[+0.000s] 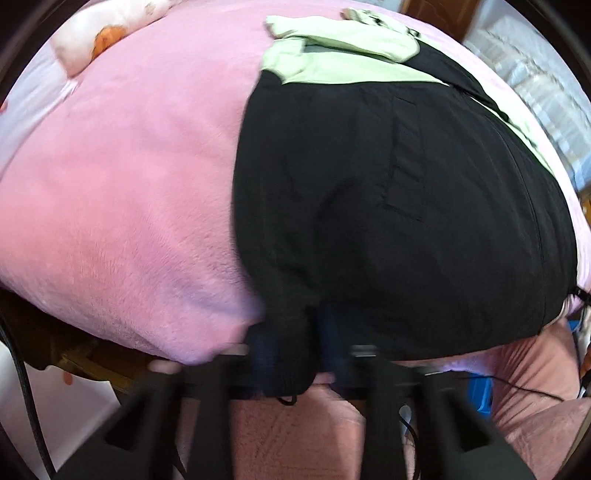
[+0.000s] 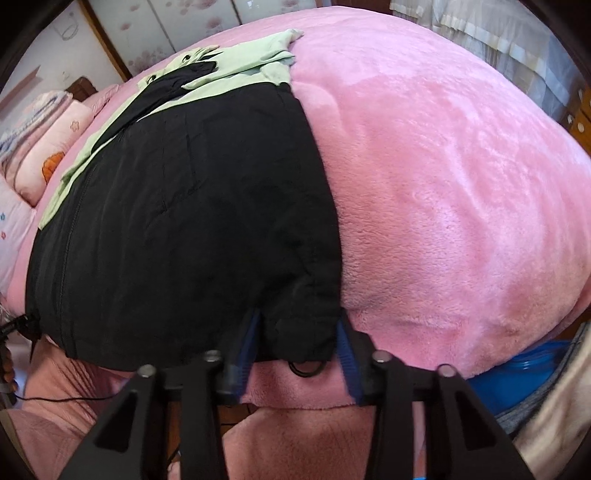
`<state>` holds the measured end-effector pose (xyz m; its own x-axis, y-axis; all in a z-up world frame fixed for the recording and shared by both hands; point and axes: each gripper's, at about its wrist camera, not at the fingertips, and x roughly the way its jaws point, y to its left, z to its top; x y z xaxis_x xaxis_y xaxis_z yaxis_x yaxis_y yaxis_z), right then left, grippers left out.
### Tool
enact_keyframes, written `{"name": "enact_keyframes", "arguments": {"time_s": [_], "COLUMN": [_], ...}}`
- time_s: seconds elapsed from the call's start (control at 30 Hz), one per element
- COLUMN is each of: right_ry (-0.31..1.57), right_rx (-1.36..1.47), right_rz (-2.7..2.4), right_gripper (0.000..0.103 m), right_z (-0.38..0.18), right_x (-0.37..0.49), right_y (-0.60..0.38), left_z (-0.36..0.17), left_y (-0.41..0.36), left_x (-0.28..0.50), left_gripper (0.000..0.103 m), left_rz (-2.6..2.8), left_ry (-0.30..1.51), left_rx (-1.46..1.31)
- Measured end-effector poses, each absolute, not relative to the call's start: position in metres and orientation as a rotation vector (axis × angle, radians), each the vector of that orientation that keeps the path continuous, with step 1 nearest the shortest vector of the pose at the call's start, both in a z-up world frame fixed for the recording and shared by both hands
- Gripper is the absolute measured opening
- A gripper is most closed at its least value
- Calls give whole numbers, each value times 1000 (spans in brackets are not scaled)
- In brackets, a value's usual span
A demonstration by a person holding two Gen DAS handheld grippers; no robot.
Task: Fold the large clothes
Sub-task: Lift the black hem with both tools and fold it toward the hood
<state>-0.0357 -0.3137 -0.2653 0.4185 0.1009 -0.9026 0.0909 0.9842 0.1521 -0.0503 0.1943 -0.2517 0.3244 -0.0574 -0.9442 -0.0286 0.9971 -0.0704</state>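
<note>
A large black padded jacket (image 1: 388, 221) with light green upper panels (image 1: 332, 62) lies spread flat on a pink plush blanket (image 1: 129, 184). My left gripper (image 1: 299, 354) sits at the jacket's near left hem corner, shut on a bunch of the black fabric. In the right wrist view the same jacket (image 2: 184, 221) fills the left half, with its green panels (image 2: 236, 66) at the far end. My right gripper (image 2: 299, 343) is at the near right hem corner. Its blue pads (image 2: 345, 347) press against a fold of the hem from both sides. A black drawstring loop (image 2: 306, 367) hangs just below.
The pink blanket (image 2: 443, 184) covers the bed and drops over the near edge. Pillows (image 2: 55, 147) lie at the bed's left end, also seen far left in the left wrist view (image 1: 85, 40). A blue container (image 2: 517, 369) stands beside the bed, with white curtains (image 2: 480, 29) beyond.
</note>
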Motion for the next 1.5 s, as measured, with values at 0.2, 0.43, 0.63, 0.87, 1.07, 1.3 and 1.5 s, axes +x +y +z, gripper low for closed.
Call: {"name": "enact_keyframes", "arguments": {"time_s": [0.2, 0.43, 0.63, 0.87, 1.07, 1.3, 1.5], "right_ry": [1060, 861, 724, 689, 776, 927, 897], "right_rx": [117, 169, 191, 243, 313, 343, 447], "right_rz": [6, 87, 163, 114, 18, -51, 8], "right_gripper": [23, 23, 23, 23, 24, 39, 50], "right_z": [-230, -148, -91, -66, -112, -178, -177], "right_x": [-43, -37, 9, 109, 202, 259, 254], "right_y": [-301, -298, -293, -307, -318, -323, -350], "left_z": [-226, -157, -100, -75, -107, -182, -183], "left_y": [176, 185, 210, 227, 236, 229, 238], "left_x": [-42, -24, 19, 117, 217, 293, 293], "left_gripper": [4, 3, 3, 4, 6, 42, 51], "left_rz": [9, -75, -52, 43, 107, 134, 93], "left_ry": [1245, 1101, 944, 871, 874, 1037, 1003], "left_rx": [-72, -365, -519, -523, -501, -449, -444]}}
